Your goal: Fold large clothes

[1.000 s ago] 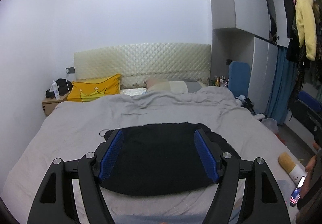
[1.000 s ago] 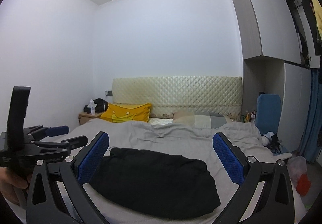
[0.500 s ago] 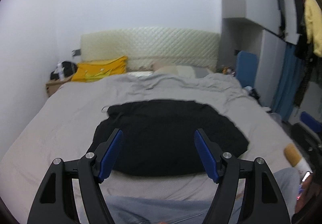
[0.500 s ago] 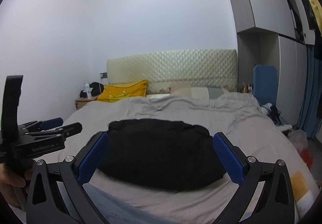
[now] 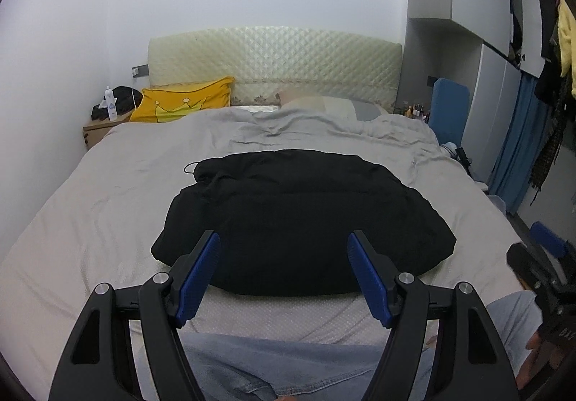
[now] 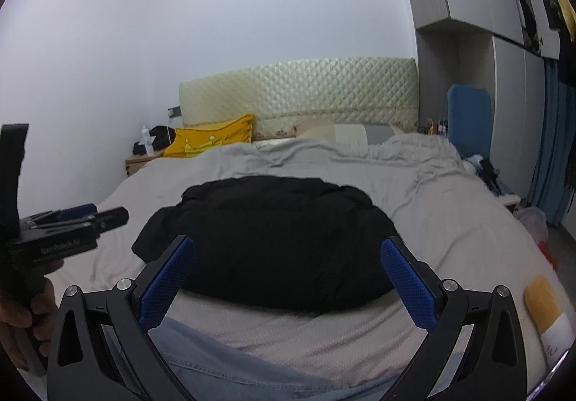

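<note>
A black garment (image 5: pixel 302 217) lies in a folded, puffy bundle on the grey bedspread (image 5: pixel 108 206), near the bed's front edge. In the right wrist view the same black garment (image 6: pixel 273 239) fills the middle. My left gripper (image 5: pixel 284 249) hovers above the bundle's near edge, open, nothing between its blue pads. My right gripper (image 6: pixel 288 257) also hangs open just short of the garment, its jaws wide apart. The left gripper's body (image 6: pixel 68 231) shows at the left of the right wrist view, held by a hand.
A yellow cushion (image 5: pixel 183 105) and pillows lie at the quilted headboard (image 5: pixel 273 66). A nightstand (image 5: pixel 100 130) stands at the left. Wardrobes, a blue chair (image 5: pixel 450 112) and hanging clothes line the right side. The person's jeans-clad leg (image 5: pixel 288 365) is at the bottom.
Both grippers have sunk and tilted downward toward the bed, so the black garment sits higher and larger in view. The jeans-clad leg now shows at the bottom. Jaws kept the same width.
</note>
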Demonstrator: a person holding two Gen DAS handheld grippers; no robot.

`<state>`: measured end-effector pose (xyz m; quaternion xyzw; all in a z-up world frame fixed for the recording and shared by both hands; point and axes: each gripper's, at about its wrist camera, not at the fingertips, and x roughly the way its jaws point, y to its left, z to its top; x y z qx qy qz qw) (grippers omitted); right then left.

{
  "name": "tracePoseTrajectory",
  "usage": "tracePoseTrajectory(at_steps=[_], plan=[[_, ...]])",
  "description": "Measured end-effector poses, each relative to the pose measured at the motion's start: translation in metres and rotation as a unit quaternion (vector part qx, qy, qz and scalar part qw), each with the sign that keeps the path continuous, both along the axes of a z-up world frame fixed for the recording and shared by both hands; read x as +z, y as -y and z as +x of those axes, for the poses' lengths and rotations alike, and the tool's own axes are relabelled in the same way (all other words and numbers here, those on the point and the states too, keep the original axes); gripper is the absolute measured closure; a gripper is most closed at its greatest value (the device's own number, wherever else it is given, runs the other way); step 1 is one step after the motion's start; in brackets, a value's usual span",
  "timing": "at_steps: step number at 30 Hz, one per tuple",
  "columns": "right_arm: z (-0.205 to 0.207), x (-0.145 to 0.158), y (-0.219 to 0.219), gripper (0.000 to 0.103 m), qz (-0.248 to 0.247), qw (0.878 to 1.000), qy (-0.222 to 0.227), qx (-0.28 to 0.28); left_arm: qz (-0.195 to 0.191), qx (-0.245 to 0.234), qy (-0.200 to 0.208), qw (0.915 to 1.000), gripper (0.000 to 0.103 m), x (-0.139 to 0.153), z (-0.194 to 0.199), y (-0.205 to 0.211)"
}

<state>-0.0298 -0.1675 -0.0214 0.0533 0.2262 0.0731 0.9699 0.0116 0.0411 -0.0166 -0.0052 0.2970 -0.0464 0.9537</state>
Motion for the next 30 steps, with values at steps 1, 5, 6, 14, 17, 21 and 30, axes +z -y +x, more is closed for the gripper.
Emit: tracePoseTrajectory(at_steps=[1,5,6,14,17,21,30], plan=[[0.0004,-0.0021,-0.0003,0.000,0.000,1.000,-0.003,0.000,-0.001,0.001,0.000,1.0000,0.029,-0.0009,-0.0001,-0.0005],[0.0007,-0.0054,-0.0012,0.000,-0.002,1.000,-0.008,-0.001,-0.007,-0.002,-0.006,1.0000,0.029,-0.0026,0.0014,-0.0005],[0.0008,-0.0058,-0.0015,0.000,-0.003,1.000,-0.008,-0.002,-0.008,-0.002,-0.008,0.9999,0.029,-0.0029,0.0021,-0.0003],[-0.0031,-0.0021,0.0013,0.000,0.003,1.000,-0.006,-0.002,-0.011,-0.011,-0.005,0.9999,0.029,0.0022,-0.0020,0.0008],[-0.0047,-0.0006,0.0021,0.000,0.006,1.000,-0.004,-0.001,-0.013,-0.015,-0.005,0.9998,0.029,0.0032,-0.0035,-0.0001],[-0.0042,-0.0028,0.0005,0.000,0.003,1.000,-0.009,-0.001,-0.011,-0.017,-0.010,0.9997,0.029,0.0028,-0.0030,0.0018],[0.0000,-0.0073,0.0002,0.000,0.005,1.000,-0.020,0.001,-0.012,-0.018,-0.011,0.9997,0.029,0.0038,-0.0031,0.0018]])
